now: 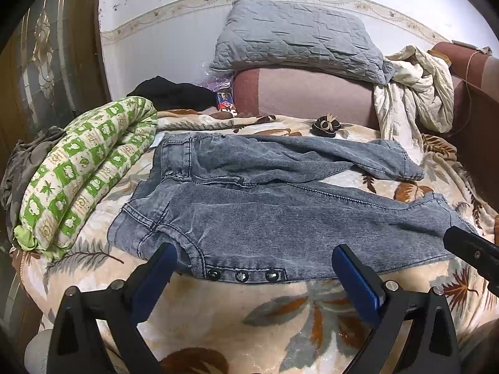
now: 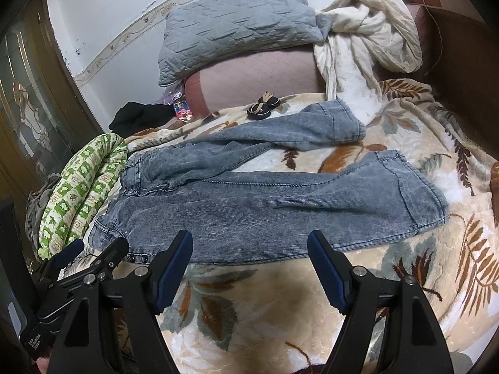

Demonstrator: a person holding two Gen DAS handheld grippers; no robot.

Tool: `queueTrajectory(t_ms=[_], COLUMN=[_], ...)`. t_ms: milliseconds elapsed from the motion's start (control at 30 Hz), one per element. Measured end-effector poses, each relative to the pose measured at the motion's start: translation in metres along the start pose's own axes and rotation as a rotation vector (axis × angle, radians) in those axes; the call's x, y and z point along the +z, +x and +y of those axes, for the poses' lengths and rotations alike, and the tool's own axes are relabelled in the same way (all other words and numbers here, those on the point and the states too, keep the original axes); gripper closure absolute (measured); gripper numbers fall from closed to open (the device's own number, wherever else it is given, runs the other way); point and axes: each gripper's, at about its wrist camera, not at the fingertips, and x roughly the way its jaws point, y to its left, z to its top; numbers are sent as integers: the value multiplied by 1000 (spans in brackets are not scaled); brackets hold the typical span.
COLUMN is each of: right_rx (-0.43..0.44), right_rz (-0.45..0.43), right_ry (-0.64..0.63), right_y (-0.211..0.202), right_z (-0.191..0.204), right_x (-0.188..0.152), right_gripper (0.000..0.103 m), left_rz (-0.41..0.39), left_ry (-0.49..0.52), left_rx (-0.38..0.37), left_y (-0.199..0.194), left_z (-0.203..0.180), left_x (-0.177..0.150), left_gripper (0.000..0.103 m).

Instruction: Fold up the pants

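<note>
Grey-blue washed jeans (image 1: pixel 265 215) (image 2: pixel 265 199) lie spread flat on a leaf-patterned blanket (image 1: pixel 249 318) (image 2: pixel 265 296), waistband at the left, the two legs running right and splayed apart. Three dark snap buttons (image 1: pixel 240 275) sit on the near edge. My left gripper (image 1: pixel 254 258) is open, its blue-padded fingers just above that near edge by the buttons. My right gripper (image 2: pixel 249 246) is open too, hovering at the near edge of the lower leg. Neither holds cloth. The left gripper shows at the lower left of the right wrist view.
A rolled green-and-white quilt (image 1: pixel 84 174) (image 2: pixel 81 193) lies against the waistband. Behind the jeans are small dark shoes (image 1: pixel 326 126) (image 2: pixel 263 107), a black garment (image 1: pixel 174 93), a grey quilted pillow (image 1: pixel 296 37) on a pink cushion, and crumpled cream cloth (image 1: pixel 414 93) (image 2: pixel 365 40).
</note>
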Motion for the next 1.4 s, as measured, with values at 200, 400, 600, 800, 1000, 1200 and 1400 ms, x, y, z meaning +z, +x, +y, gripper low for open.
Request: queueTrajectory(t_ms=[200,400,600,800,1000,1200,1400], right_rx=[-1,-4,-1,-17,17,-1,-35], right_rz=[0,-3,-7,3,36,79,145], right_ry=[-1,0,-6,8,27,13,49], right_y=[1,0,-2,-3,-3,37,116], right_z=[0,0,1,-3,-11,-25,-59], right_x=[1,0,0,6,44,128,206], right_gripper=[26,26,26,26,26,26,26], left_rz=[-2,-1,4,11,15,70,131], left_ry=[-3,0,-4,11,48,28,-32], left_rx=[-1,0,-15,-50,-77,-136,-205], left_y=[0,0,0,1,11,54,115], left_z=[0,-1,0,-7,-22,-38,-45], left_x=[0,1,2,21,65,134,174], left_gripper=[2,2,2,2,2,2,2])
